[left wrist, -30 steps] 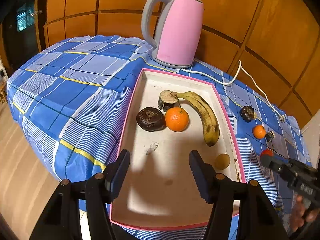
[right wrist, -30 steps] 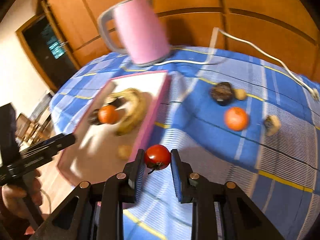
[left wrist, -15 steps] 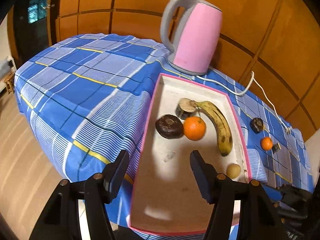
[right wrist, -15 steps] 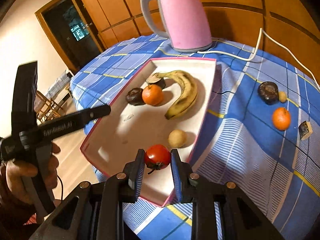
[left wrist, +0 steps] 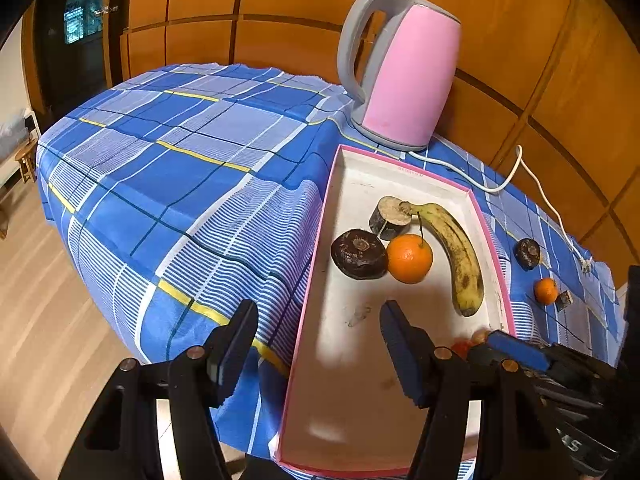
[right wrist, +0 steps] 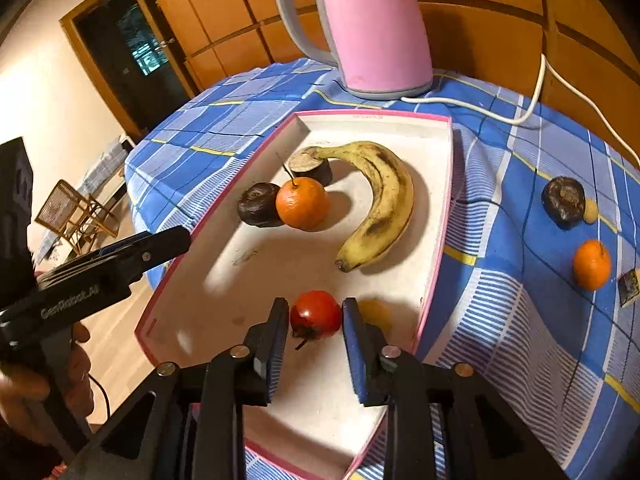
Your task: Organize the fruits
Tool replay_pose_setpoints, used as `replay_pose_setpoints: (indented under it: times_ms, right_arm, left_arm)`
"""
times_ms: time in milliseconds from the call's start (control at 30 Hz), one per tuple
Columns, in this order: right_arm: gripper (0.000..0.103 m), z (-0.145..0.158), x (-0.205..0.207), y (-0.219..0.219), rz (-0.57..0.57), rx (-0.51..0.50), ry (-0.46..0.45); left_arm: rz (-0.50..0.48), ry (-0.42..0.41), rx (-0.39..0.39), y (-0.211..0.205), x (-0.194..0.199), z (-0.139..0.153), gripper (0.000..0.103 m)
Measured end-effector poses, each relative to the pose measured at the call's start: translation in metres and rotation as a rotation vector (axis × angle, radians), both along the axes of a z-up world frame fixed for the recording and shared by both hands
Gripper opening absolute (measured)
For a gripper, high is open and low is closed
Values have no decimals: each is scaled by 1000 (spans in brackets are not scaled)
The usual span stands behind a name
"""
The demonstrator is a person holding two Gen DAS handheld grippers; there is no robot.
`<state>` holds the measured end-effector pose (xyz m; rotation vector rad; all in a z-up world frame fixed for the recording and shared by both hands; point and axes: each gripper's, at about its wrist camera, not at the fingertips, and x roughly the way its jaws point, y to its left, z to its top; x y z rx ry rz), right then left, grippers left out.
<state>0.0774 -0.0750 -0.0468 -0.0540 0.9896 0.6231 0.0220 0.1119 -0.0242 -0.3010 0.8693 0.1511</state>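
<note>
Right wrist view: right gripper (right wrist: 315, 316) points down into the near end of the pink-rimmed tray (right wrist: 436, 240). Red tomato (right wrist: 316, 314) sits between its blue pads. Jaws are opening; a thin gap shows at the left pad, so the pads no longer press on the fruit. Whether the tomato rests on the tray floor, cannot tell. Small yellowish fruit (right wrist: 376, 312) just right of the right finger, partly hidden by it. Ahead of the fingertips in the tray: banana (right wrist: 384, 200), orange (right wrist: 303, 203) touching a dark round fruit (right wrist: 256, 204), and a dark cut stub (right wrist: 312, 164) at the banana's stem. Right of the tray on the blue checked cloth (right wrist: 500, 280): a second dark fruit (right wrist: 563, 201), a second orange (right wrist: 592, 265). Pink kettle (right wrist: 372, 28) beyond the tray's far end.

Left wrist view: left gripper (left wrist: 318, 336) jaws stand well apart with nothing between them, one finger over the cloth, the other over the tray, the tray's left rim between them. A hand (right wrist: 44, 392) holds it.
</note>
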Motion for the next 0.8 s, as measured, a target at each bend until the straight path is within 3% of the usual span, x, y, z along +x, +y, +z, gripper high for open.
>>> replay_pose_setpoints:
  times_ms: [67, 400, 800]
  right_arm:
    - [36, 2, -1, -1, -9, 9, -8]
    - [36, 28, -21, -39, -124, 33, -89]
    - [37, 33, -34, -86, -294, 20, -99]
  left_arm:
    - [0, 2, 0, 0, 0, -1, 64]
    - [-44, -33, 33, -14, -3, 8, 64]
    - [-127, -59, 71, -42, -9, 16, 64]
